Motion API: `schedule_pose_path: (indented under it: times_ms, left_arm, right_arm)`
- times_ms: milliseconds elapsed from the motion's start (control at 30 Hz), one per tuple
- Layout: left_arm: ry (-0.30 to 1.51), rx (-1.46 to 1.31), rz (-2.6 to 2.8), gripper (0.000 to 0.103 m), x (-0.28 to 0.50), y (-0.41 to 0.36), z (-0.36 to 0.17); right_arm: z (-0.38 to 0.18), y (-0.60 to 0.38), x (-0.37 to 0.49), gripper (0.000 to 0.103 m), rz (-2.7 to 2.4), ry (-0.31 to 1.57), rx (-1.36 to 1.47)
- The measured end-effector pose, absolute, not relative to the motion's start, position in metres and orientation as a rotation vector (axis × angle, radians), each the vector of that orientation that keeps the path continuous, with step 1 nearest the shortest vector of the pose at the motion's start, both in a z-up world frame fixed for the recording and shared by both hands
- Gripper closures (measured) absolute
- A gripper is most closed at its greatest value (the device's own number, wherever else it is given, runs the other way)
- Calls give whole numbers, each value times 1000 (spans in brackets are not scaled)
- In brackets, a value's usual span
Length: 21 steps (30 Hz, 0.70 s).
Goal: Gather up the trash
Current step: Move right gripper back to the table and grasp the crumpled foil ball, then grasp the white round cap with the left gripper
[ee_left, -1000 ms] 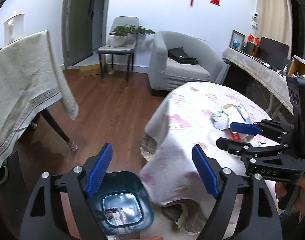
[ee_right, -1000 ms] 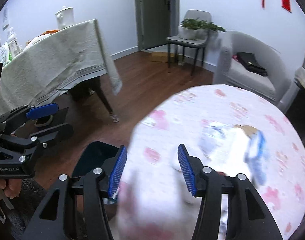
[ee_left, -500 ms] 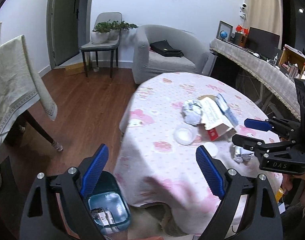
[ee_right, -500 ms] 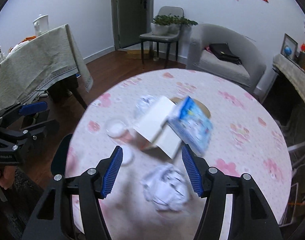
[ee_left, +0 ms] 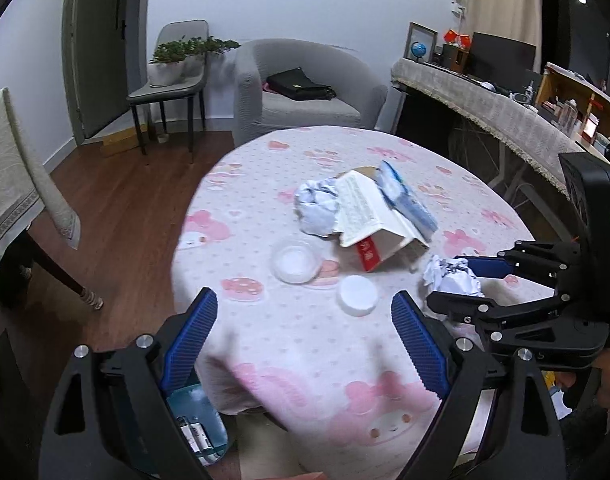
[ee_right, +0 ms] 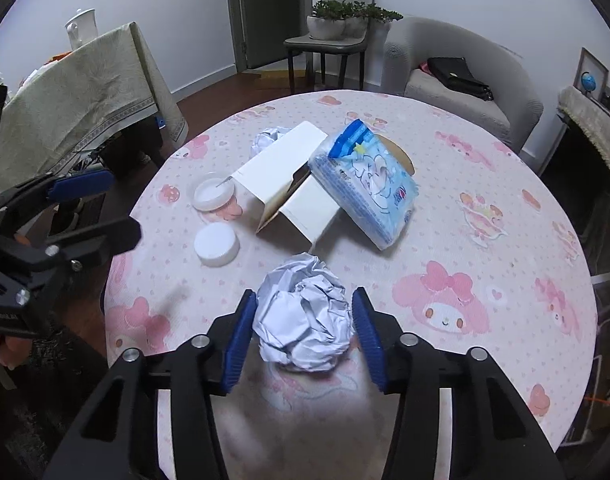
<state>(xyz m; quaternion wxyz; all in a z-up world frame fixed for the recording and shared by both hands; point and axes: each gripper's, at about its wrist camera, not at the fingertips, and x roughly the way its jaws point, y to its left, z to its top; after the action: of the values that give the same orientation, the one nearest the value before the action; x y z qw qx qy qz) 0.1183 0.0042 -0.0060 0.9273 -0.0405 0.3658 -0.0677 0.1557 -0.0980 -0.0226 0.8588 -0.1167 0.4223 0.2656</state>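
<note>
Clearly the right hand-held gripper (ee_right: 303, 330) has been closing around the near crumpled paper ball (ee_right: 303, 318), its pads barely touching. Springy paper could squirt out across the worktop (ee_right: 485, 216), while the left hand-held gripper (ee_left: 305, 344) hangs wide apart, empty.

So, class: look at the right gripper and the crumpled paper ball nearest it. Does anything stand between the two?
Nothing visible does. The crumpled paper ball already sits between the right gripper's blue pads, whose jaws have just been closing around it. The white cap and the open carton lie farther off, apart from it.
</note>
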Motion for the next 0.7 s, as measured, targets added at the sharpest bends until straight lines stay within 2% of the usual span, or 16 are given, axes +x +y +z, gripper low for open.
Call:
schedule_pose_path:
  times_ms: [67,233,467,533,700]
  left_arm:
    - [756,-76,-152,16,121,-3,-8]
    - [776,-55,-169,26,127,-17,-14]
    - [796,-11,-149,32,138,-38,-24]
    - [803,-4,-143,38,142,-42,-27]
    - [820,28,-90,40,149,-50,-35]
  right_arm:
    - [-20,-102,155,59,558,883,-241]
    - [-13,-119,156,59,529,861,-206]
    - [-2,-140,156,59,514,835,-144]
    - [0,-143,156,59,514,832,-136]
    - [0,-149,156,59,509,832,-131]
